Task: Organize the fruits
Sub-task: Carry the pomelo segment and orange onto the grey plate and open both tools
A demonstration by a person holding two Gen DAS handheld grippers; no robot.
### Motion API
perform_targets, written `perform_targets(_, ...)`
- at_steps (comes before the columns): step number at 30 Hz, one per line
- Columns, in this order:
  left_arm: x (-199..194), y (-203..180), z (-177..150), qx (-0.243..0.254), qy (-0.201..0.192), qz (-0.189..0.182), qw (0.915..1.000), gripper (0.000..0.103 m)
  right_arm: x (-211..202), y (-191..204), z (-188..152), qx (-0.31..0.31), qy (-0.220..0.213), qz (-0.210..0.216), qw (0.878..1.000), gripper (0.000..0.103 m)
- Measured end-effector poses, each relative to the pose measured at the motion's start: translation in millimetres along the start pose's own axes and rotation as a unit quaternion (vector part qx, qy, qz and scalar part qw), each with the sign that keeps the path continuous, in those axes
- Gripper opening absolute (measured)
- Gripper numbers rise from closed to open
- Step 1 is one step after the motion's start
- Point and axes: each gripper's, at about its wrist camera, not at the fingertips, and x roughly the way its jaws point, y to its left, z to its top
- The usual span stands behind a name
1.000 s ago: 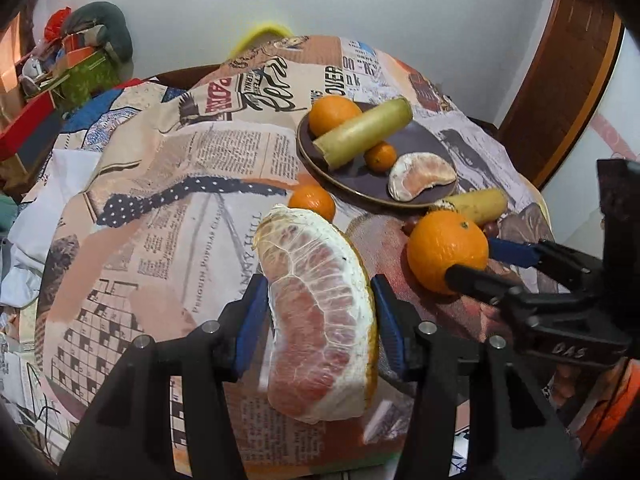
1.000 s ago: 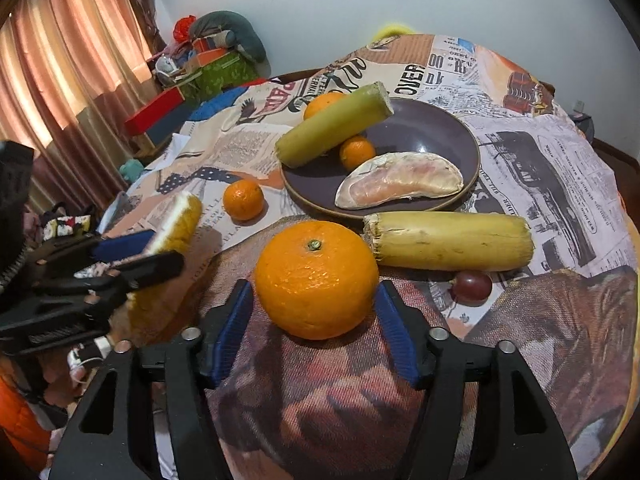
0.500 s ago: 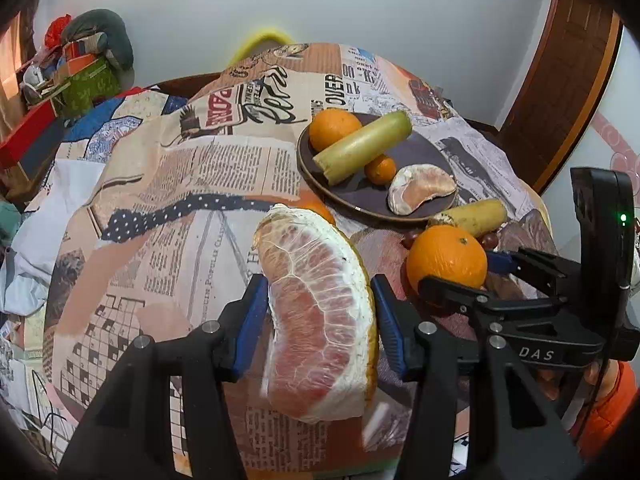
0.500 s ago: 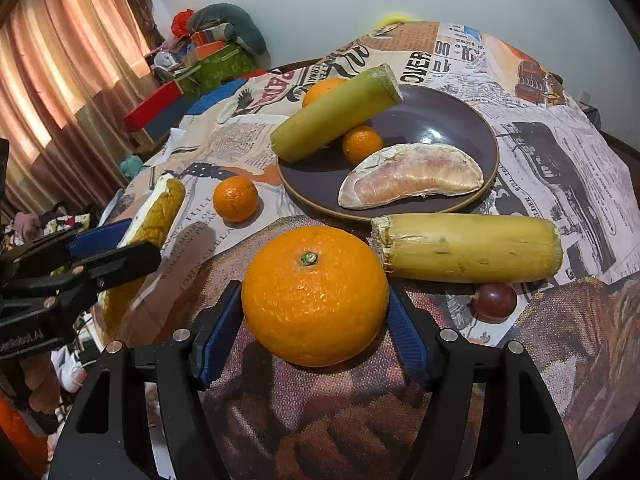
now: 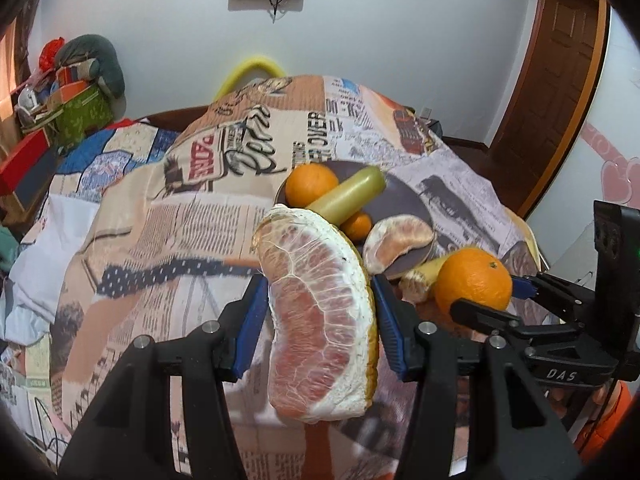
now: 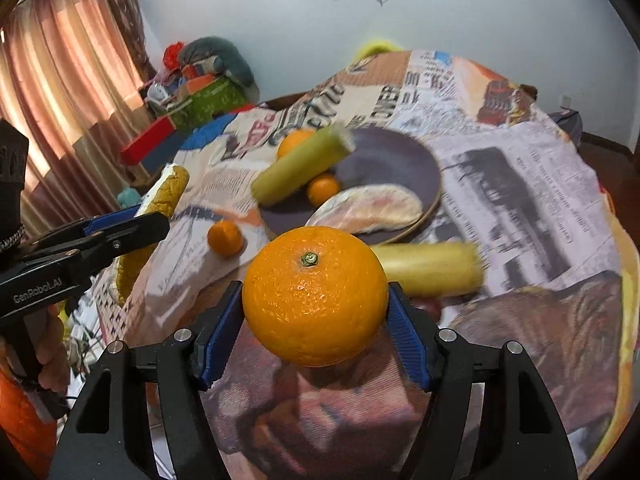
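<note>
Our left gripper [image 5: 320, 312], marked "GenRobot.AI", clamps the pomelo wedge [image 5: 320, 320] in front of the plate [image 6: 400, 164]. Our right gripper [image 6: 316, 316], marked "DAS", clamps the big orange [image 6: 314, 294], also in front of the plate. Only the right wrist view shows curtains [image 6: 60, 92].

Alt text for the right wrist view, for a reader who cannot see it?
The right gripper clamps a large round orange above a newspaper-print tablecloth. Behind it, a dark round plate holds a peeled pomelo wedge.
</note>
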Motion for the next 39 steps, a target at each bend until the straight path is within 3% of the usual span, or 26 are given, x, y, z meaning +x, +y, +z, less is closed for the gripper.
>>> perform_targets(9,20,-13,28,0.012,-0.010,-0.009,0.9998,0.052,-13,-24,24,0.005,-0.033,-0.026,0.999,0.066)
perform_targets(21,60,-22,63,0.014,-0.015,-0.019,0.9996,0.052,6,-52,54,0.016,-0.043,-0.041,0.998,0.066)
perform_targets(39,115,-19,99,0.022,-0.008,-0.019,0.9995,0.052,74,-56,95,-0.032,0.017,-0.048,0.998,0.066)
